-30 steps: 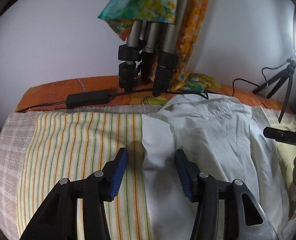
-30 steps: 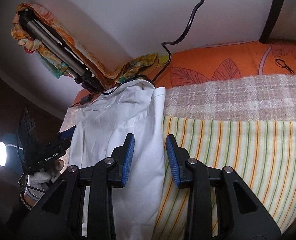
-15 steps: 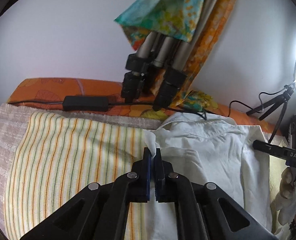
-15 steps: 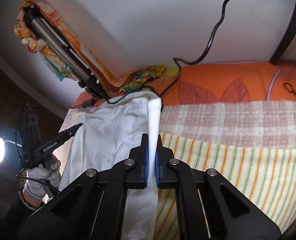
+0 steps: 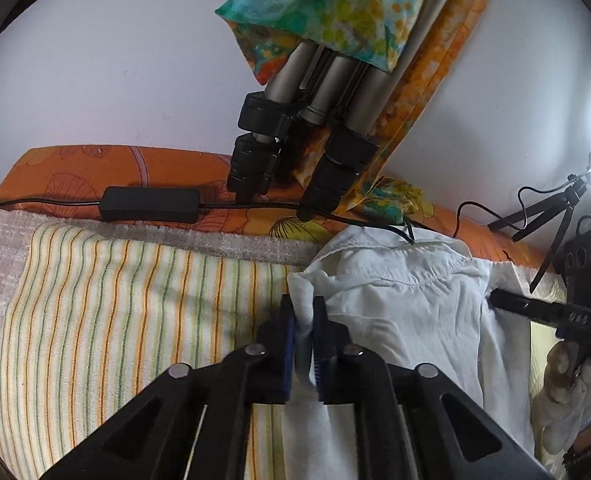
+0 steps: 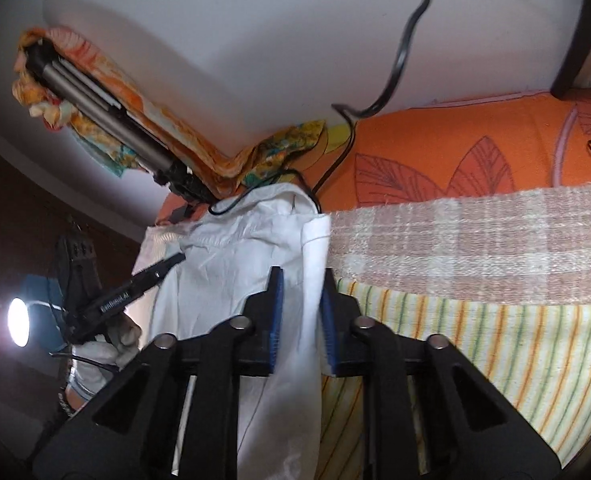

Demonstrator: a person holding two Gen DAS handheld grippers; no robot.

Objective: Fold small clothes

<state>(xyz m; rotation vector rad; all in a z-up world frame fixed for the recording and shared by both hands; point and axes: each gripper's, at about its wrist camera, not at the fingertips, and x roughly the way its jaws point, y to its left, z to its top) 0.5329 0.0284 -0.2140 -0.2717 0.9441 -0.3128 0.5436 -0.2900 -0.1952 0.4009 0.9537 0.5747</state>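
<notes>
A white shirt (image 5: 407,312) lies on a striped cloth over a bed, collar toward the wall. My left gripper (image 5: 304,320) is shut on the shirt's left edge, with a little fabric bunched between the blue pads. In the right wrist view the shirt (image 6: 247,264) lies left of centre. My right gripper (image 6: 300,284) is slightly open, its pads on either side of the shirt's right edge, which hangs loosely between them. The other gripper (image 6: 151,280) shows at the left of that view.
A folded tripod (image 5: 295,136) draped with floral cloth leans on the wall behind the shirt. A black power adapter (image 5: 149,204) and cables lie on the orange bedspread (image 6: 455,168). A small light stand (image 5: 551,216) stands at the right. The striped cloth (image 5: 115,300) covers the bed.
Both grippers went from open to shut on the shirt's side edges. Since then the right gripper's jaws have parted a little. The left one still pinches its edge.
</notes>
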